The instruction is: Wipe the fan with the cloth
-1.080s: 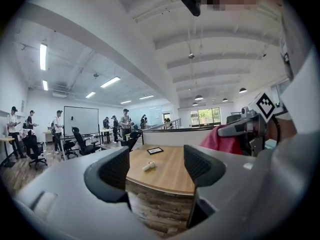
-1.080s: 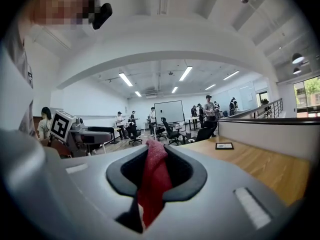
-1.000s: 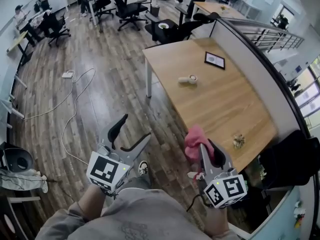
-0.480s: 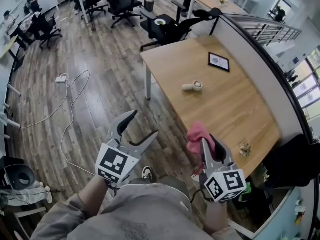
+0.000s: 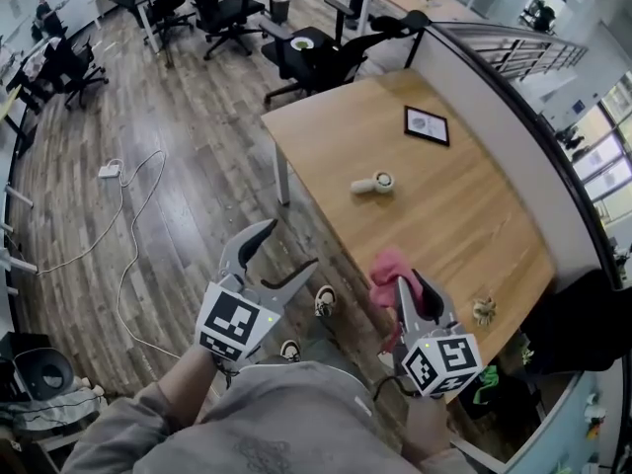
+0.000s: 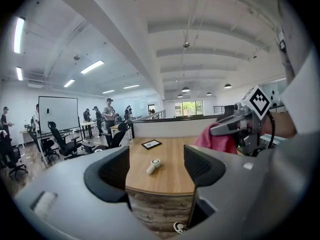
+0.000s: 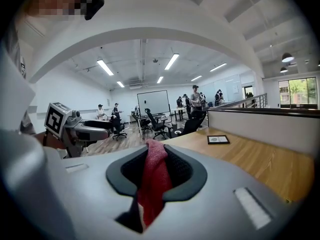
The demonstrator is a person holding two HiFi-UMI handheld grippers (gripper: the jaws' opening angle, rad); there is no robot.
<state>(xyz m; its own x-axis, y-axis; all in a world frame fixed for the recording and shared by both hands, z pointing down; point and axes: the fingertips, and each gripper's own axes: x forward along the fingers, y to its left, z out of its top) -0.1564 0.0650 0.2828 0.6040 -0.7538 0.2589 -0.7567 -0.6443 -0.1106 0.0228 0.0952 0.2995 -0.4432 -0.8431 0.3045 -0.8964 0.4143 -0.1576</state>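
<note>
At the bottom of the frame, the left gripper (image 5: 288, 246) hangs with jaws apart and empty, and the right gripper (image 5: 410, 289) stays clamped on the one pink cloth (image 5: 390, 268). Both have edged a little nearer the one table (image 5: 464, 215), so I judge this is the approach and wiping hasn't begun. Farther off, right of centre, the one fan (image 5: 373, 183) lies untouched, with one dark frame (image 5: 427, 124) beyond it.

You stand on a wood-plank floor (image 5: 197, 196) before a wooden table (image 5: 464, 215), with a grey partition (image 5: 474, 107) along its right side. Black office chairs (image 5: 222, 13) stand far left, windows (image 5: 597, 151) are at the right, and strip lights (image 6: 91, 66) run overhead.
</note>
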